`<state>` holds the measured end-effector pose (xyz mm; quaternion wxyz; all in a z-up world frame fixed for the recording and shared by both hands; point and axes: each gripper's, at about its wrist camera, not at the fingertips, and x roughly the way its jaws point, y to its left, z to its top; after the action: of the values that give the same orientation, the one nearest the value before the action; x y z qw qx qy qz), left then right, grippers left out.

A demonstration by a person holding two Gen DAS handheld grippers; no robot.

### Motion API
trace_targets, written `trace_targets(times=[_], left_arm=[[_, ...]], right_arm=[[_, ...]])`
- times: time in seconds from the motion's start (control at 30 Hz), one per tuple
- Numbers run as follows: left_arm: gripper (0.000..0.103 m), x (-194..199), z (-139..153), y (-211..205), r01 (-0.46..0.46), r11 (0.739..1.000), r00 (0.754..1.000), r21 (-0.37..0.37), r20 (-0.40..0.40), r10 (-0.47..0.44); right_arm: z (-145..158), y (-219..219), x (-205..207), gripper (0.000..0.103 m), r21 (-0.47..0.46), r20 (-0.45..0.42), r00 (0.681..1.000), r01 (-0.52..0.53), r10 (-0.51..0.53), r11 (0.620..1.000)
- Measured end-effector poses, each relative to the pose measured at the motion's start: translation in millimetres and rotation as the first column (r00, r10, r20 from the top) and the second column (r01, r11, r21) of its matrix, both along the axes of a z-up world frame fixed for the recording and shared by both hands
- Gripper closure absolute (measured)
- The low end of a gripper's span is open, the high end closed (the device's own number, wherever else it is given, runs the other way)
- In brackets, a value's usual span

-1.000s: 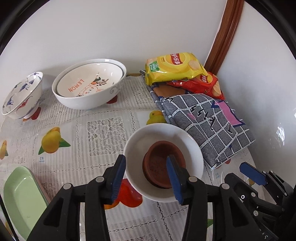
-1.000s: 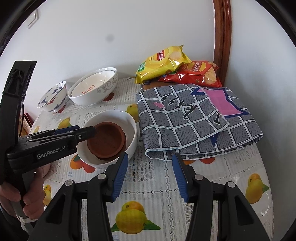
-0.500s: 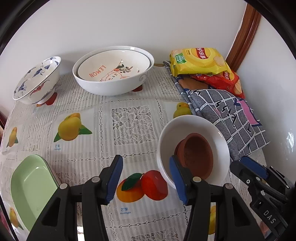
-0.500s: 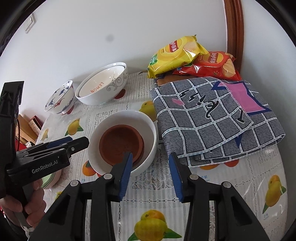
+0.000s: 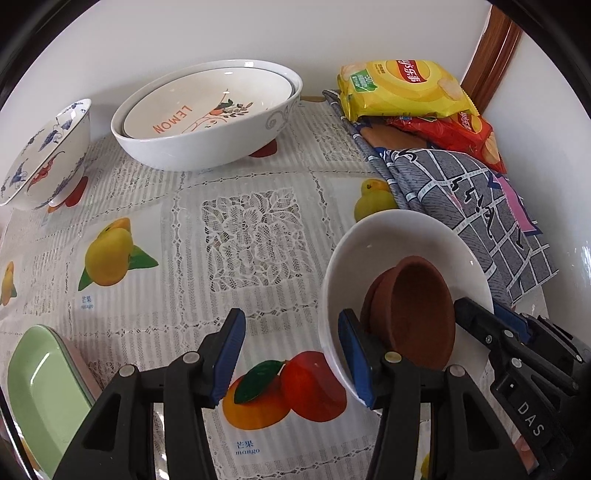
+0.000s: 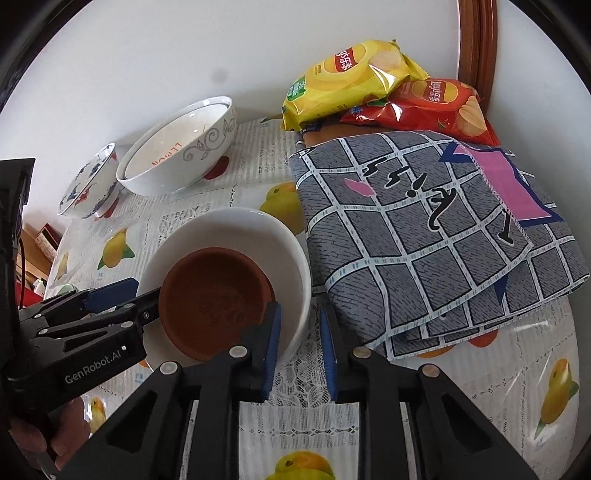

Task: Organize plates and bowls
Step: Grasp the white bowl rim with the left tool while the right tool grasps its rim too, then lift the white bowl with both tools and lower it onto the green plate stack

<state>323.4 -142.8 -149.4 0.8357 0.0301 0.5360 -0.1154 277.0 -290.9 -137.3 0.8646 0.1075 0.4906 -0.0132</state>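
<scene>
since a second ago both grippers have been brought lower and closer to the white bowl [image 6: 229, 236], which is now being seen larger in both views. the right gripper [image 6: 299, 347] is being closed: its blue pads are being drawn together astride the near rim of the white bowl, one pad inside and one outside, but contact with the wall cannot be told. the left gripper [image 5: 291, 363] is being held with its jaws apart; its right finger is being placed inside the white bowl against the brown clay dish [image 5: 417, 310], and its left finger is being held over the bare tablecloth [image 5: 255, 236] outside the rim. nothing is being pinched by it. the clay dish is being kept inside the white bowl, leaning toward one side.

the table is being covered by a lace-patterned plastic cloth printed with mangoes and other fruit. at the back, against the white wall [image 5: 184, 33], two nested bowls [image 5: 207, 114] marked lemon are being kept, with a blue and red patterned bowl [image 5: 44, 155] to their left. a green rectangular dish [image 5: 40, 398] is being seen at the left edge. a folded grey checked cloth [image 6: 436, 236] is lying just beside the white bowl, with a yellow crisp bag [image 6: 347, 81] and a red crisp bag [image 6: 432, 107] behind it, near a brown wooden frame [image 6: 476, 48] in the corner.
</scene>
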Motion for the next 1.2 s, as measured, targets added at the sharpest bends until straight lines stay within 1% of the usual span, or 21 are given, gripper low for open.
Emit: trace_targets(times=[0.13, 0.2, 0.27, 0.3, 0.33, 0.37, 0.4, 0.43, 0.5, 0.57, 0.67, 0.8, 1.03, 1.2], left_arm=[[0.053, 1.7, -4.6, -2.9, 0.011, 1.0, 1.0, 0.011, 0.004, -0.011], [0.053, 2.8, -7.1, -2.8, 0.008, 1.0, 1.0, 0.005, 0.0, -0.008], [0.058, 2.7, -9.3, -2.9, 0.011, 1.0, 1.0, -0.011, -0.001, -0.011], [0.062, 2.0, -9.6, -3.3, 0.016, 1.0, 1.0, -0.018, 0.002, -0.016], [0.067, 1.6, -10.3, -4.7, 0.021, 1.0, 1.0, -0.02, 0.0, -0.021], [0.079, 0.6, -10.5, -6.6, 0.032, 0.999, 1.0, -0.03, -0.001, -0.032], [0.083, -0.6, -10.0, -9.2, 0.044, 0.998, 0.999, -0.044, -0.001, -0.044], [0.089, -2.4, -9.3, -12.3, 0.053, 0.998, 0.999, -0.045, -0.001, -0.053], [0.09, -7.6, -6.8, -18.1, 0.056, 0.998, 0.998, 0.0, 0.022, -0.055], [0.09, -13.5, -5.6, -21.2, 0.064, 0.998, 0.997, 0.016, 0.039, -0.064], [0.091, -20.3, -4.4, -18.2, 0.063, 0.998, 0.998, -0.007, 0.015, -0.062], [0.092, -37.8, -3.7, -8.8, 0.054, 0.998, 0.998, -0.026, -0.016, -0.054], [0.092, -81.1, -6.3, 1.3, 0.063, 0.998, 0.998, 0.006, -0.017, -0.063], [0.092, -108.7, -6.4, 10.2, 0.057, 0.998, 0.998, 0.009, -0.021, -0.056]], right_arm=[[0.9, 2.5, 7.2, 0.083, -0.019, -0.005, 1.0, 0.002, -0.002, 1.0], [1.2, 4.0, 10.8, 0.083, -0.032, -0.005, 1.0, -0.004, 0.004, 0.999], [1.2, 4.9, 12.9, 0.083, -0.043, 0.0, 1.0, -0.007, 0.007, 0.999], [1.1, 5.5, 13.0, 0.084, -0.045, 0.004, 1.0, -0.008, 0.008, 0.999], [1.0, 6.2, 12.4, 0.088, -0.048, 0.008, 1.0, -0.012, 0.013, 0.999], [1.4, 7.3, 10.8, 0.088, -0.058, 0.015, 1.0, -0.02, 0.021, 0.998], [1.9, 7.8, 9.3, 0.092, -0.069, 0.02, 1.0, -0.021, 0.023, 0.997], [1.9, 8.7, 7.4, 0.095, -0.088, 0.021, 1.0, -0.02, 0.022, 0.996], [1.4, 9.3, 3.8, 0.094, -0.094, 0.02, 0.999, -0.024, 0.026, 0.995], [1.1, 7.1, -1.3, 0.094, -0.081, 0.021, 1.0, -0.021, 0.023, 0.996], [1.9, 4.4, -11.6, 0.094, -0.043, 0.008, 1.0, -0.022, 0.022, 0.999], [1.9, 8.6, -30.1, 0.094, -0.029, -0.011, 0.999, -0.031, 0.031, 0.999], [3.5, 19.5, -71.7, 0.094, -0.028, -0.024, 0.999, -0.049, 0.048, 0.998], [2.7, 24.0, -100.3, 0.094, -0.005, -0.028, 0.998, -0.057, 0.057, 0.998]])
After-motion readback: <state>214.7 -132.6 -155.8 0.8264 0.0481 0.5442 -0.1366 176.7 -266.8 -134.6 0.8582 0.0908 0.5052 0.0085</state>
